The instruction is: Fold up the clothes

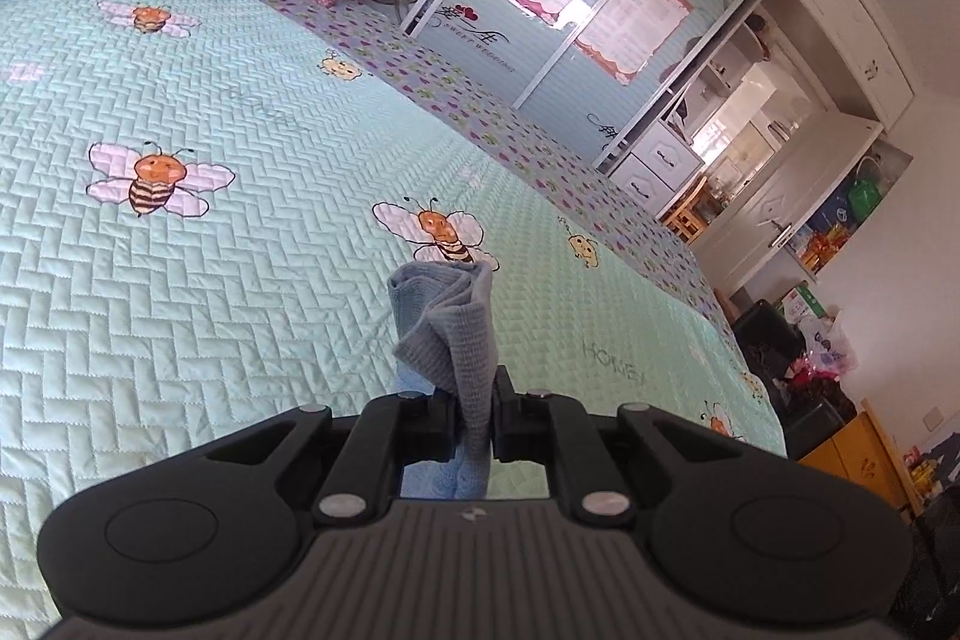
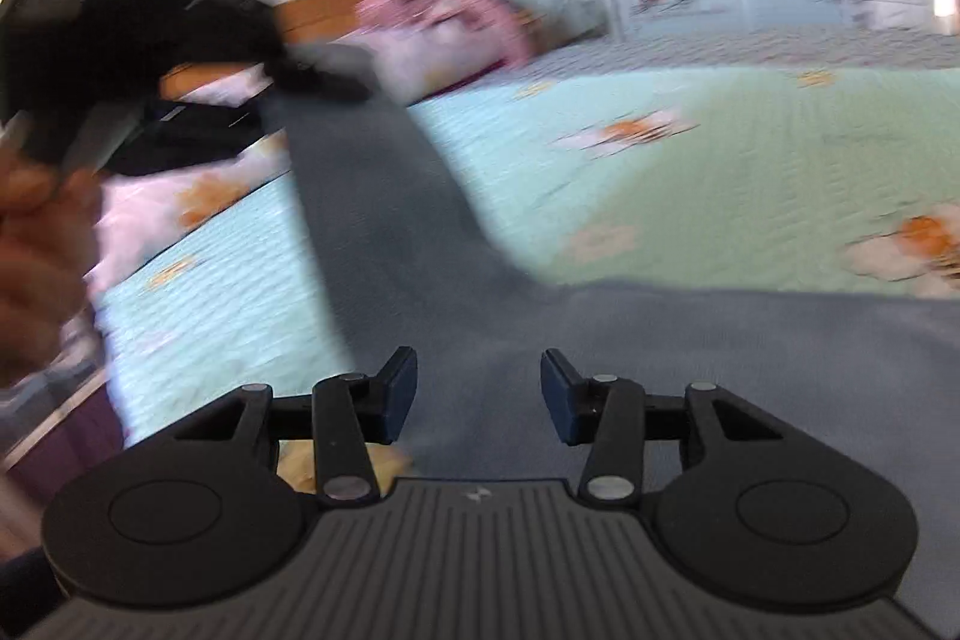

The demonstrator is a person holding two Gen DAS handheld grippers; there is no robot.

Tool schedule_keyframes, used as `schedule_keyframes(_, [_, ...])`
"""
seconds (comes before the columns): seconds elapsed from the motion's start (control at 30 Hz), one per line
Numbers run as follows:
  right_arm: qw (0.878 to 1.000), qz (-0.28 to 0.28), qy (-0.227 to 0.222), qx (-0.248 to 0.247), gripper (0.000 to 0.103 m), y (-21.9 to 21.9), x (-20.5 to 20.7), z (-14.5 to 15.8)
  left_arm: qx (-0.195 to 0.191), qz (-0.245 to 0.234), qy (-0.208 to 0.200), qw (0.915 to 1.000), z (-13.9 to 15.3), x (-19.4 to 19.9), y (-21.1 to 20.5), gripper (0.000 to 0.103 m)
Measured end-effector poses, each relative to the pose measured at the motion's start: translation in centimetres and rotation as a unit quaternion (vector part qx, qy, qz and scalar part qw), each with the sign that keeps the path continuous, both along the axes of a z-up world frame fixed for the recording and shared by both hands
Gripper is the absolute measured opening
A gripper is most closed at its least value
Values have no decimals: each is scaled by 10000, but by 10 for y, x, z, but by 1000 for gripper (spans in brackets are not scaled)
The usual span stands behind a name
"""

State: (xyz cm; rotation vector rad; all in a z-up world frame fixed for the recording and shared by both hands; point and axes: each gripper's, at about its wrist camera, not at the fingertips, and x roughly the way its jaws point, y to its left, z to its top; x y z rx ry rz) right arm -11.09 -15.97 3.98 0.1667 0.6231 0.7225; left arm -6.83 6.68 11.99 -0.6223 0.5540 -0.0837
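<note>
My left gripper clenches the grey garment above the bed, my right gripper gapes empty, folding barely begun.

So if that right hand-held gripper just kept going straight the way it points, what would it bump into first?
Most likely the grey-blue garment. The right hand-held gripper stands open, nothing between its fingers, with the cloth spread just ahead and below it on the bee-print bedspread. The picture is blurred, so depth is uncertain.

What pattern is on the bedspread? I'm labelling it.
Mint green bedspread, herringbone-quilted, with cartoon bees; clearest in left wrist view.
</note>
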Motion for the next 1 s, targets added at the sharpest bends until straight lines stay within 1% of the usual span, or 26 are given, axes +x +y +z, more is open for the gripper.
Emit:
schedule_keyframes(0.03, [9989,211,375,184,14,4,6,-8,-57,-9,30,10000,-1,0,0,10])
schedule_keyframes(0.07, [9961,225,758,395,10,4,11,-17,-123,-46,43,9999,-1,-1,-1,10])
schedule_keyframes(0.13, [9897,26,1172,819,10,-7,16,-25,-70,-124,-18,9999,2,-2,-4,10])
schedule_keyframes(0.17, [9851,-67,1292,1133,10,-16,16,-24,-41,-161,-46,9999,4,-2,-6,10])
schedule_keyframes(0.2, [9797,-176,1390,1432,10,-26,16,-23,-12,-199,-74,9998,6,-2,-8,10])
schedule_keyframes(0.27, [9704,-488,1441,1875,10,-44,17,-18,28,-259,-96,9996,8,-1,-13,10])
schedule_keyframes(0.4, [9601,-868,1841,1919,11,-53,34,-26,71,-344,-73,9994,8,-2,-22,10])
schedule_keyframes(0.47, [9553,-908,2147,1819,10,-51,39,-36,124,-419,-89,9990,11,-3,-27,9])
schedule_keyframes(0.5, [9502,-926,2192,2011,11,-56,36,-38,156,-473,-105,9987,13,-4,-30,9])
schedule_keyframes(0.57, [9433,-983,2226,2257,12,-64,33,-38,124,-555,-113,9983,14,-3,-34,8])
schedule_keyframes(0.67, [9334,-1112,2283,2534,12,-72,28,-42,-44,-741,-149,9971,18,-2,-46,8])
schedule_keyframes(0.73, [9291,-1245,2242,2663,12,-77,29,-40,-125,-895,-181,9957,23,-2,-55,8])
schedule_keyframes(0.83, [9245,-1365,2103,2871,13,-80,36,-35,-90,-1028,-256,9943,30,-2,-68,8])
schedule_keyframes(0.9, [9213,-1415,2041,2993,13,-82,44,-34,-165,-1026,-270,9942,31,-2,-71,8])
schedule_keyframes(0.93, [9191,-1435,2114,3000,13,-80,51,-35,-220,-988,-274,9945,31,-3,-68,8])
schedule_keyframes(1.0, [9222,-1533,2361,2652,12,-70,70,-40,-330,-911,-281,9949,32,-3,-61,8])
